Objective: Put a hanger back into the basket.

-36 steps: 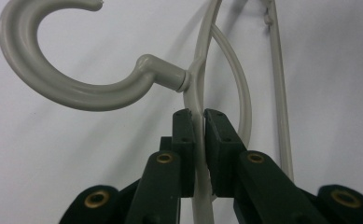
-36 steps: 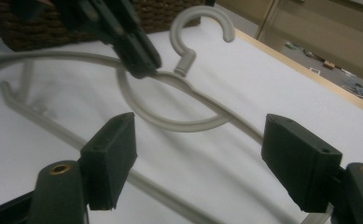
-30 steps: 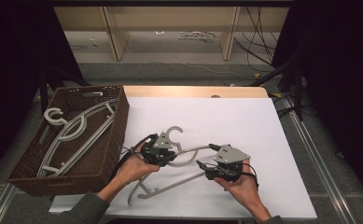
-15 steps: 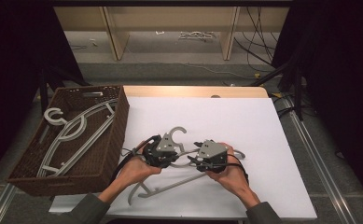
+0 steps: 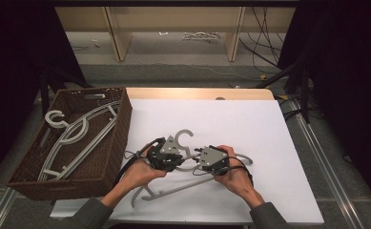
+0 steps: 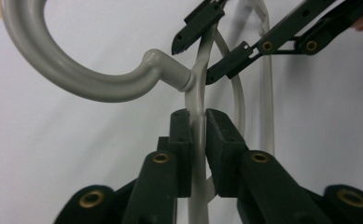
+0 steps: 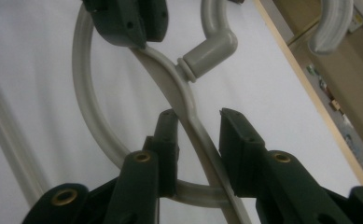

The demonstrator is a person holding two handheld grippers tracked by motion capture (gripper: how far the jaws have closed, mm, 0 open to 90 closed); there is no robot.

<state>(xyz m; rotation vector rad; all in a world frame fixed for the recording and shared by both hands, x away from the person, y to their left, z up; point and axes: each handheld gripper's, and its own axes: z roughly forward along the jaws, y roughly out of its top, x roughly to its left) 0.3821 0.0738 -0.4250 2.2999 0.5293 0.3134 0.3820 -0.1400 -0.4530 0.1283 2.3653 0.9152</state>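
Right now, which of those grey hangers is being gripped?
The hanger on the white table, clamped near its hook by both grippers; the others lie untouched in the brown basket.

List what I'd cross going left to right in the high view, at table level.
Basket holding hangers → left gripper → right gripper, both on the hanger lying on the white sheet.

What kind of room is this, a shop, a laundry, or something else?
Most likely a lab or workshop set up for recording. A white table stands among dark curtains, loose cables trail over the floor behind it, and a person works a grey hanger beside a wicker basket of more hangers.
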